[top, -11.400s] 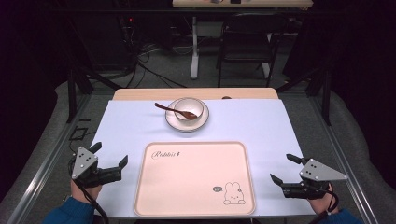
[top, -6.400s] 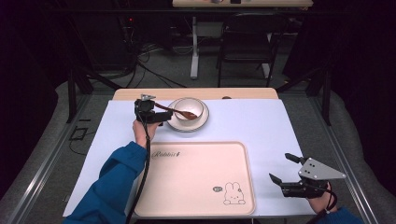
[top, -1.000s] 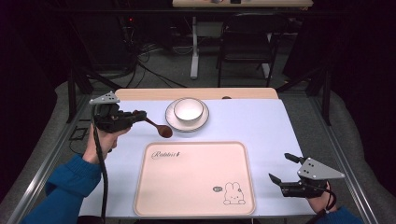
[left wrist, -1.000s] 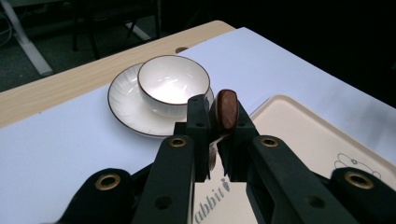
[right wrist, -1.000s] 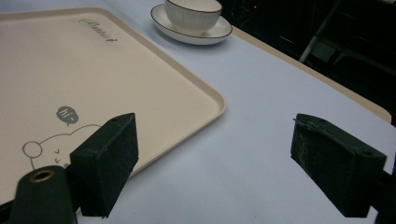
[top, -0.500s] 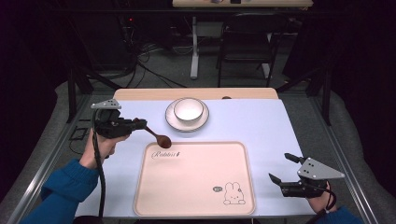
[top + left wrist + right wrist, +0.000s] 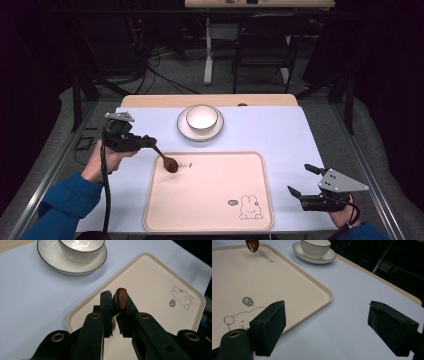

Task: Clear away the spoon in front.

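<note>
I see the brown spoon [image 7: 165, 159] clamped by its handle in my left tongs [image 7: 148, 142], its bowl over the tray's [image 7: 210, 220] near-left corner. My right tongs [image 7: 302, 181] rest apart on the desk [image 7: 280, 130], right of the tray.

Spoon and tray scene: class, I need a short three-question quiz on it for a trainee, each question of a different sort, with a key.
1. True or false: the left tongs are shut on the spoon.
2. Over which part of the tray does the spoon's head hang? A) the corner with the rabbit drawing B) the far left corner, by the printed word C) the middle
3. Fill in: the bowl stands on a ____.

Key
1. True.
2. B.
3. Saucer. The right tongs are open, apart from the tray.
</note>
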Tool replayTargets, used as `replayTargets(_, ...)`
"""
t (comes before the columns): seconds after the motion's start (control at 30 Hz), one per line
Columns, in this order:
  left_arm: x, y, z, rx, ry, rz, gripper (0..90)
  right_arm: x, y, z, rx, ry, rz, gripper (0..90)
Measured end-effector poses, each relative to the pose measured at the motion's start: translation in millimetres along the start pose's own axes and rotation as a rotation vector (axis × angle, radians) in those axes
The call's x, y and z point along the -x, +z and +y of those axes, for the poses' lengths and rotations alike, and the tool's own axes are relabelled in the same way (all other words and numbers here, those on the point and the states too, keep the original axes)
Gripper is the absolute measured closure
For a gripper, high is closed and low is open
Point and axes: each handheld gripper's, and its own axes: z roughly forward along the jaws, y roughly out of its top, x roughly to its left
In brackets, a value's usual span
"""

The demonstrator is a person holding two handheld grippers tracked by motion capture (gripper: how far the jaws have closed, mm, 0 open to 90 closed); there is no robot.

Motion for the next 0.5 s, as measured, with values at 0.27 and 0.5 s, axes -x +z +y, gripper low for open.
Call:
replayTargets(0.27, -7.9, 7.9, -0.7, -0.059, -0.018, -0.004, 83.3, 0.2, 0.2, -0.1, -0.001, 0.002, -0.001, 14.2)
replayTargets(0.5, -9.6, 12.4, 3.5, -0.066, -0.013, 0.022, 81.8, 0.1, 0.3, 0.0, -0.002, 0.001, 0.0, 14.2)
